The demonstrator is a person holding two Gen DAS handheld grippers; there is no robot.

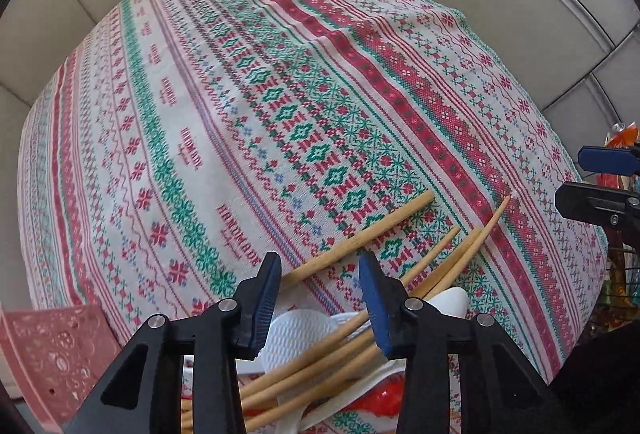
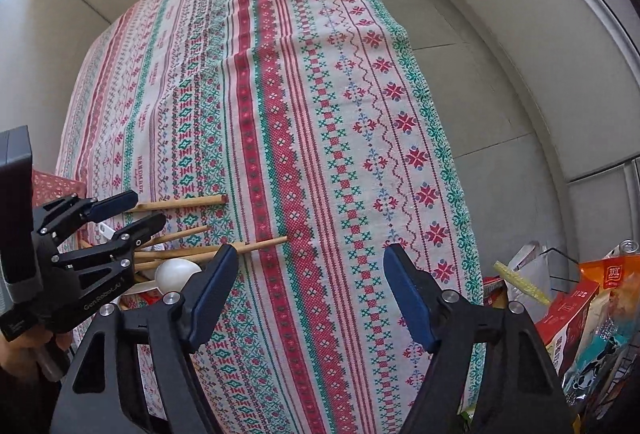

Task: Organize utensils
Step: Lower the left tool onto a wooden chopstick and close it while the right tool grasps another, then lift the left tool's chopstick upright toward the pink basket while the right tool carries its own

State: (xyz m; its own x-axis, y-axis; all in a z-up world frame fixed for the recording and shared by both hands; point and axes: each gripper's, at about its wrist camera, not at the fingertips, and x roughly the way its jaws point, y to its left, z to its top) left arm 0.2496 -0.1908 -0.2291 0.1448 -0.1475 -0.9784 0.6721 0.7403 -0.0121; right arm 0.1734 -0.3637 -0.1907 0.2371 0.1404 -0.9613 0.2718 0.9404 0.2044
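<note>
Several wooden chopsticks (image 1: pixel 362 240) lie in a loose pile with white plastic spoons (image 1: pixel 298 330) on the patterned tablecloth (image 1: pixel 240 94). My left gripper (image 1: pixel 320 298) is open and hovers just above the pile, empty. In the right wrist view the left gripper (image 2: pixel 132 212) shows at the left over the chopsticks (image 2: pixel 256 245) and a white spoon (image 2: pixel 176 272). My right gripper (image 2: pixel 310 294) is open and empty, above the cloth to the right of the pile. Its fingers (image 1: pixel 604 160) show at the right edge of the left wrist view.
A pink perforated basket (image 1: pixel 52 350) stands at the table's left, also seen in the right wrist view (image 2: pixel 56 186). Snack packets (image 2: pixel 592 314) and a wire rack (image 2: pixel 560 266) stand off the table's right edge. Grey floor tiles surround the table.
</note>
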